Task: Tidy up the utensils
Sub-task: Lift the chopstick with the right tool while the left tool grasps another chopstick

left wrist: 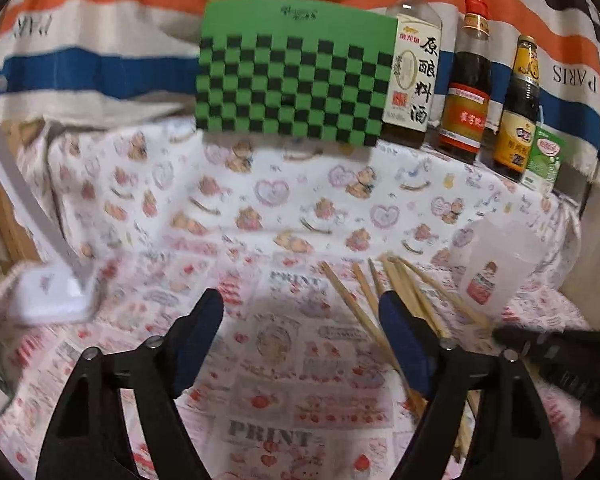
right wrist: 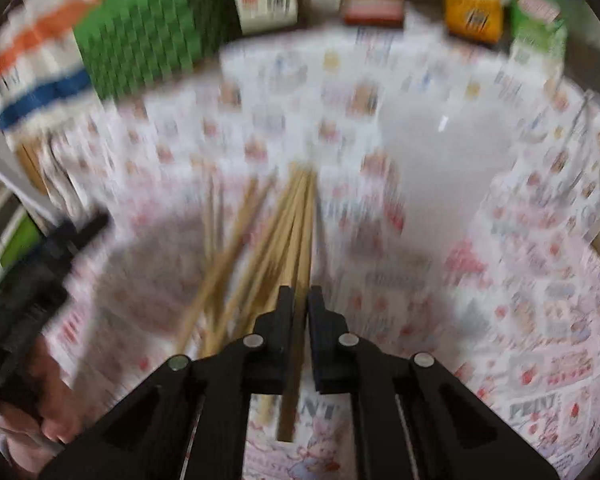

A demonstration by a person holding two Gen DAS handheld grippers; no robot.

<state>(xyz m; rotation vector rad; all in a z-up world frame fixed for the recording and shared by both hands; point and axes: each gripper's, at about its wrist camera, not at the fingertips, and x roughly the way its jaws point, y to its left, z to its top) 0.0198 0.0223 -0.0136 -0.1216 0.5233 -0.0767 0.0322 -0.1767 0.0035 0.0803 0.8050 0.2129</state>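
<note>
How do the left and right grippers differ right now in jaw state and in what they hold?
The left gripper is open with nothing between its jaws; the right gripper is shut on one chopstick. The left gripper hangs over bare printed tablecloth beside the chopsticks; the right gripper sits right over the pile. Both have black fingers and point down toward the table.
</note>
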